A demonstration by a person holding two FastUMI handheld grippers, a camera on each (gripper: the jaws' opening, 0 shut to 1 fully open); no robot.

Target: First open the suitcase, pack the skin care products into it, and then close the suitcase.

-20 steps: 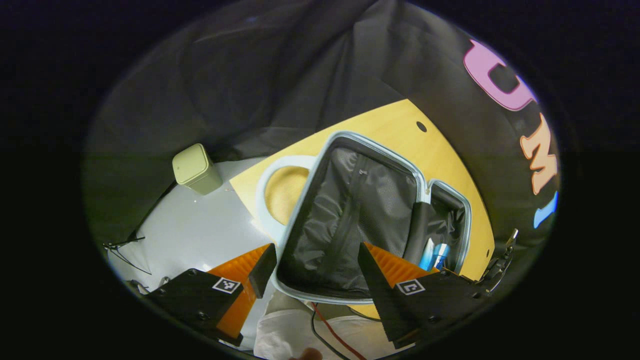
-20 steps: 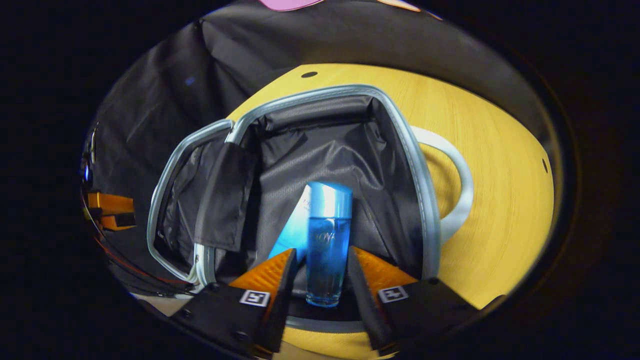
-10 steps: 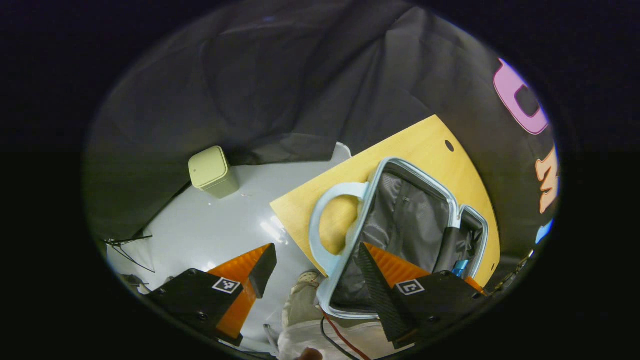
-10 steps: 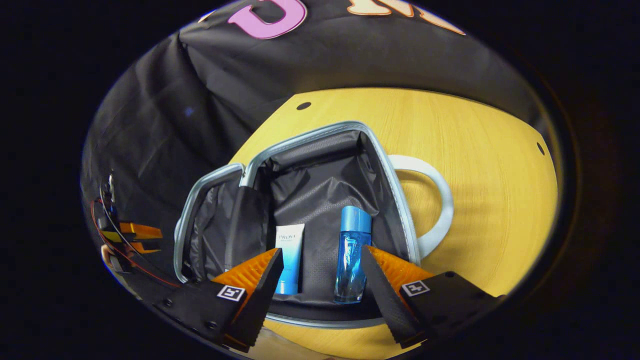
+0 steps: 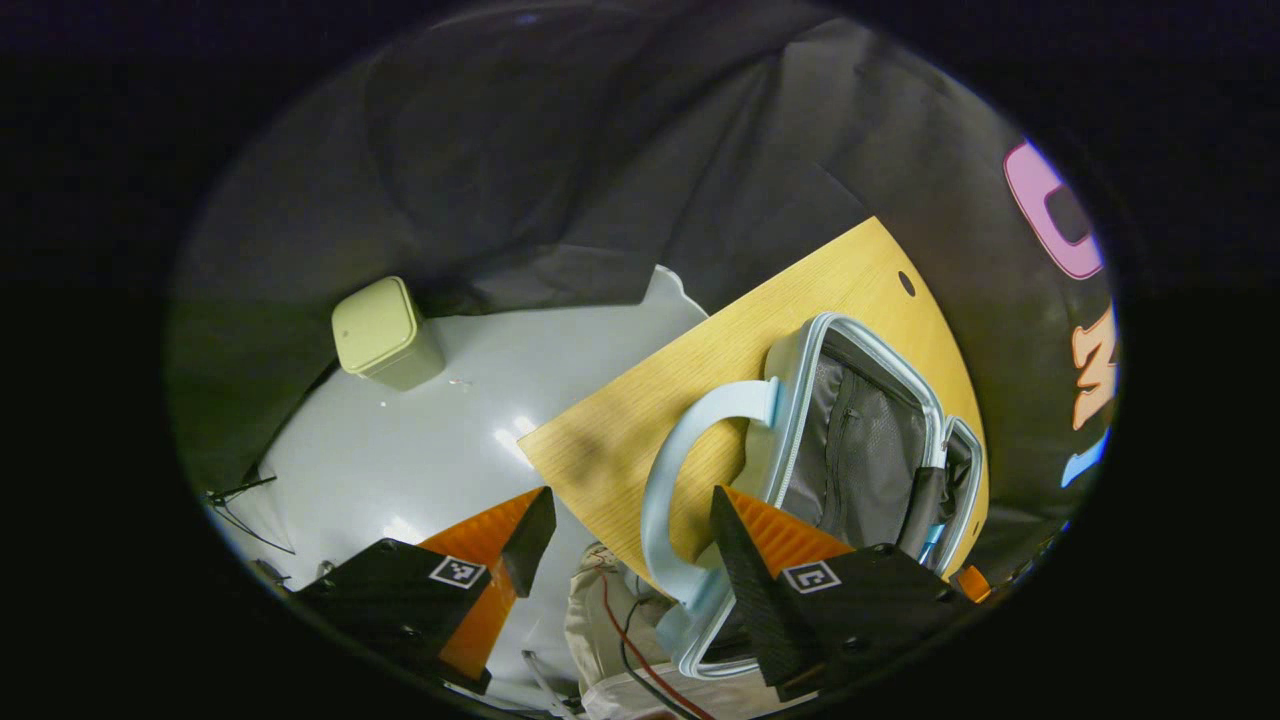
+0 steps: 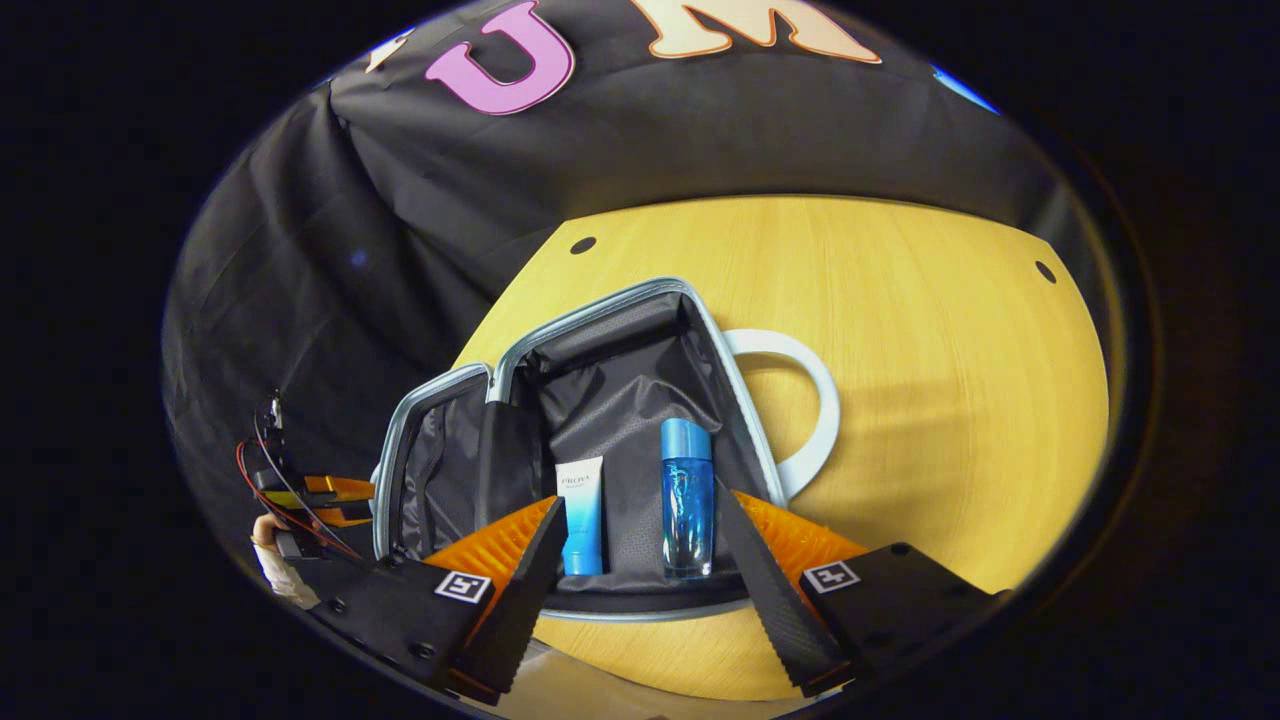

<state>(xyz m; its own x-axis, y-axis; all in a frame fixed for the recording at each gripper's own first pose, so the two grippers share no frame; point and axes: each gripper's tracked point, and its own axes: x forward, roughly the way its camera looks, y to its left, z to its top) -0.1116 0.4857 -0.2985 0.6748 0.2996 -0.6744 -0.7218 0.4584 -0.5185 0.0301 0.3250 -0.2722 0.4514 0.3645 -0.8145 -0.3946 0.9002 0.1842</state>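
The small suitcase [image 6: 596, 314] lies open on the wooden table [image 6: 950, 340], its dark lining showing. Inside it, side by side, lie a blue glass bottle [image 6: 687, 497] and a white-and-blue tube [image 6: 582, 512]. My right gripper [image 6: 645, 535] is open just short of the case's near rim, and the bottle lies beyond the gap between its fingers, untouched. In the left gripper view the suitcase [image 5: 862, 338] lies at the right with its pale handle [image 5: 668, 470] toward me. My left gripper [image 5: 625, 530] is open and empty over the table's edge beside the handle.
A pale green bin [image 5: 385, 335] stands on the light floor [image 5: 480, 440] by the cloth wall. The person's light clothing and cables [image 5: 610, 625] are below the left gripper. The left gripper and its holding hand [image 6: 300, 495] appear left of the case.
The right gripper has opened wider and drawn back from the bottle, which now lies in the case beside the tube. The left gripper has swung left, away from the case's inside.
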